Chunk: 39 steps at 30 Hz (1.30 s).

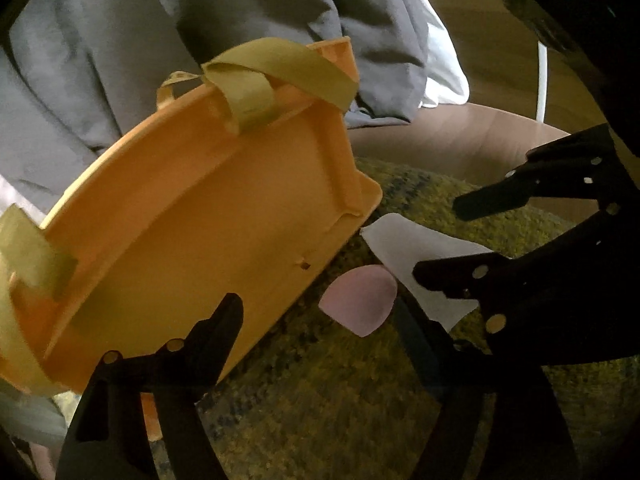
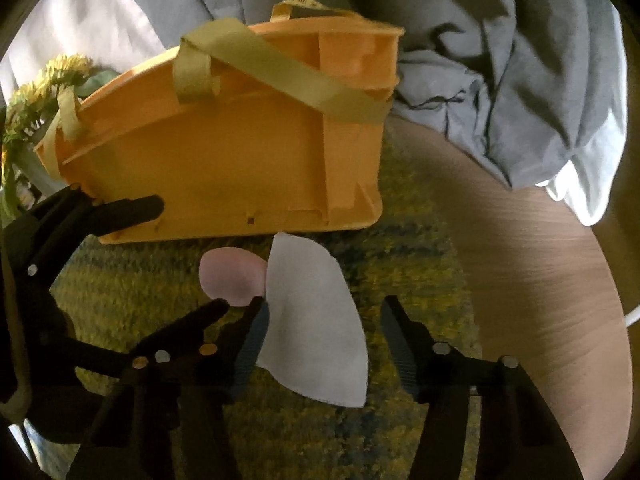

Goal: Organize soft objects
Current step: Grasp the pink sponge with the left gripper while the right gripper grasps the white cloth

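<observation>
Right gripper [image 2: 324, 304]: partly open, nothing clamped, pointing steeply down at the white soft piece [image 2: 316, 320], which lies flat between the two fingers with one edge just at the inner pad. Left gripper [image 1: 316, 302]: likewise partly open and empty, straddling the pink soft piece [image 1: 360, 304]; no pad seen pressing on it. Both pieces touching or overlapping at one edge, resting on the green-yellow mat [image 2: 320, 440], just in front of the orange basket [image 2: 224, 160].

Likely step: pinching each piece off the mat for the basket. To do it well:
- Lower until the fingertips brush the mat's pile, then close; thin flat pieces probably slip out of a pinch made too high.
- Take the white piece near its middle rather than at the edge, to avoid it folding away.
- Keep the two grippers apart while closing; very close together here, so a knock looks easy.
- Lift one piece slightly ahead of the other, lest the overlap drag its neighbour.
- Mind the basket: tipped on edge, yellow straps [image 2: 280, 68] draped across it, mouth not visible.

Beyond: wooden counter [image 2: 540, 280], grey cloth [image 2: 480, 60] behind.
</observation>
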Each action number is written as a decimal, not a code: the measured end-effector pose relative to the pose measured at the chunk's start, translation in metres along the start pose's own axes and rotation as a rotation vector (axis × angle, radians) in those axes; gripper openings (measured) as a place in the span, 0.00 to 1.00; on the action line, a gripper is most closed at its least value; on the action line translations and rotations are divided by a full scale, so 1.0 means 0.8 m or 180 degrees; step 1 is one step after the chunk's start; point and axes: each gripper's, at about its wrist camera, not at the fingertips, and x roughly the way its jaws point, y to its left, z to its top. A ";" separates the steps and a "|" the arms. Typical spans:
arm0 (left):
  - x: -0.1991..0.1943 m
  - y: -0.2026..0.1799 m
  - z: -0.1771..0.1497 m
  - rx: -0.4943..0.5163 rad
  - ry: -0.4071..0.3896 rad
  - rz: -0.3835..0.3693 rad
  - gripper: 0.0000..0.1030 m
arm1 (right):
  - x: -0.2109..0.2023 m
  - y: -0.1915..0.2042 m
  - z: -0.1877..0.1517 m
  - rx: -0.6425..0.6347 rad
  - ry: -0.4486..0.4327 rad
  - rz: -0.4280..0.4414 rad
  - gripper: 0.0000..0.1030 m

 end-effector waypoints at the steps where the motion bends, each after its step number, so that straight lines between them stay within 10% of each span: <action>1: 0.003 -0.001 0.000 0.0012 0.0004 -0.0014 0.75 | 0.003 0.000 0.001 -0.0004 0.0016 0.0019 0.52; 11: 0.020 -0.014 0.001 0.0075 0.0055 -0.0199 0.60 | 0.020 0.000 0.002 0.0004 0.0110 0.0174 0.15; 18: 0.027 -0.020 0.004 -0.0045 0.0106 -0.0312 0.44 | 0.004 -0.005 0.000 0.0111 0.0041 0.0095 0.13; 39: -0.062 0.005 -0.006 -0.1098 0.0081 0.0052 0.42 | -0.060 0.000 -0.007 0.0275 -0.0178 0.0146 0.13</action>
